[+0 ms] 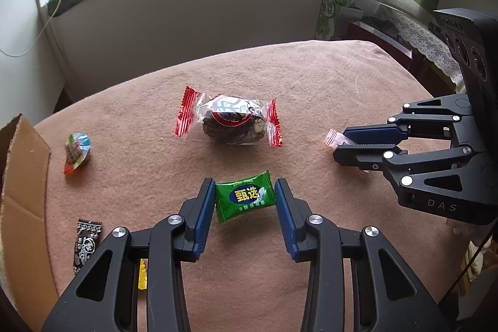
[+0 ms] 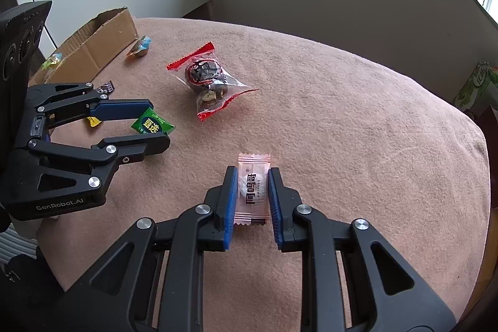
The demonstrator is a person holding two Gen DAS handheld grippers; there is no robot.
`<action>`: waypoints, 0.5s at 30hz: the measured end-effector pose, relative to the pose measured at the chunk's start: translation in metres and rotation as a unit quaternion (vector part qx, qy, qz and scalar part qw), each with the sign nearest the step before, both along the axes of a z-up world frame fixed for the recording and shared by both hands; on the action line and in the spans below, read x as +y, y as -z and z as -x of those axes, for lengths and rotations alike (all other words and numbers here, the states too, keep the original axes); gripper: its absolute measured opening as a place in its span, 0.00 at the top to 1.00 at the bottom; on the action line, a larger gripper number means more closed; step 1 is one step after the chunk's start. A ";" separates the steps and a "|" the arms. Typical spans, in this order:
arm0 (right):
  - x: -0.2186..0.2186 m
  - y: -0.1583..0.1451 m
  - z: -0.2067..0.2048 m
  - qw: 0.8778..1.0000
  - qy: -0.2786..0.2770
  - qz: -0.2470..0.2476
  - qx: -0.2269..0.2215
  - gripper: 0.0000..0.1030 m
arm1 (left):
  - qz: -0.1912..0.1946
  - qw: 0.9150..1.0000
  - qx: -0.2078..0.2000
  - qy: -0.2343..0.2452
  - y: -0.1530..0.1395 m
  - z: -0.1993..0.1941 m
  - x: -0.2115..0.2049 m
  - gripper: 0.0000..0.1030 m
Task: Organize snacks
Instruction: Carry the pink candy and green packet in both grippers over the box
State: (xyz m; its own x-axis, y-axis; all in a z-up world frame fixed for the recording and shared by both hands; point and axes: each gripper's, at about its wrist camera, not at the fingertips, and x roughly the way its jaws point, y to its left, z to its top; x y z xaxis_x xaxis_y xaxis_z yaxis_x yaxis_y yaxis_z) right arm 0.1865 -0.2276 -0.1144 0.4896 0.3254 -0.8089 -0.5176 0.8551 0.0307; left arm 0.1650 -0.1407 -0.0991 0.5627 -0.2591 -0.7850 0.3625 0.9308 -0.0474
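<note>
My left gripper [image 1: 245, 197] is shut on a green candy packet [image 1: 245, 200] just above the brown cloth; it also shows in the right wrist view [image 2: 151, 123]. My right gripper [image 2: 252, 185] is shut on a pale pink candy wrapper [image 2: 252, 189], whose end sticks out past the fingers in the left wrist view [image 1: 334, 139]. A clear packet with red ends and a dark snack [image 1: 228, 122] lies mid-table. A cardboard box [image 2: 93, 42] stands at the left edge.
A small cone-shaped jelly cup [image 1: 77, 148], a black-and-white candy [image 1: 85, 245] and a yellow candy [image 1: 142, 274] lie on the cloth near the box [image 1: 21, 176]. Another jelly cup [image 2: 53, 61] sits in the box. The cloth's far edge [image 1: 280, 47] drops off before a wall.
</note>
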 end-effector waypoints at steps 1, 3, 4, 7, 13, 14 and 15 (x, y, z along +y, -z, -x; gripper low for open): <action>0.000 -0.002 0.002 1.000 0.001 -0.002 -0.001 0.80 | 0.002 1.000 -0.003 -0.001 -0.003 0.002 0.001 0.64; -0.001 -0.007 0.005 1.000 0.003 -0.005 -0.004 0.80 | 0.004 1.000 -0.011 -0.004 -0.008 0.005 0.003 0.64; -0.001 -0.010 0.007 1.000 0.004 -0.007 -0.006 0.80 | 0.006 1.000 -0.015 -0.006 -0.012 0.007 0.004 0.64; -0.002 -0.018 0.012 1.000 0.006 -0.013 -0.013 0.80 | 0.012 0.999 -0.029 -0.013 -0.023 0.014 0.008 0.64; 0.002 -0.040 0.023 0.999 0.004 -0.028 -0.031 0.80 | 0.030 0.998 -0.054 -0.029 -0.043 0.028 0.024 0.64; 0.005 -0.044 0.025 0.999 0.002 -0.029 -0.034 0.80 | 0.032 0.997 -0.058 -0.032 -0.045 0.030 0.026 0.64; 0.007 -0.047 0.028 0.999 0.001 -0.030 -0.038 0.80 | 0.033 0.997 -0.063 -0.036 -0.048 0.033 0.030 0.64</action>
